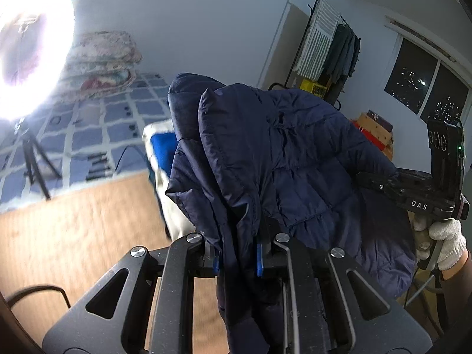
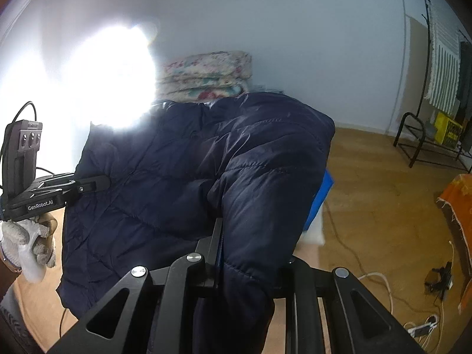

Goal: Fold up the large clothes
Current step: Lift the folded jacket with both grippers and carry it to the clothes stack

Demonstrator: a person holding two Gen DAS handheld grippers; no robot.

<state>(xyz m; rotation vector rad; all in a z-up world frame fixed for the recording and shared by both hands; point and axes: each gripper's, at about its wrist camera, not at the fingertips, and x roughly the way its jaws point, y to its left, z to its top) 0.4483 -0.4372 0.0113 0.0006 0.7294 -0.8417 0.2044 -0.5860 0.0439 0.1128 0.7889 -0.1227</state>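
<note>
- A dark navy quilted jacket (image 1: 295,159) hangs in the air between the two grippers, lifted above the wooden floor (image 1: 73,221).
- The left gripper (image 1: 237,258) has its blue-padded fingers (image 1: 259,259) pinching a thick fold of the jacket; cloth bunches up over them and trails down beneath.
- The right gripper (image 2: 247,265) clamps another puffy edge of the same jacket, the fabric spilling over its right finger so only the left finger (image 2: 216,244) shows clearly.
- Each gripper is held by a hand in a white knit glove: the right hand (image 1: 442,242) is at the right edge of the left wrist view, the left hand (image 2: 32,242) at the left edge of the right wrist view.
- Far behind the jacket, a stack of floral blankets (image 2: 206,73) sits against the pale wall.
- A ring light (image 1: 32,50) on a tripod glares at the far left.
- A clothes rack (image 1: 327,50) stands at the far right, near a dark window (image 1: 424,85).
</note>
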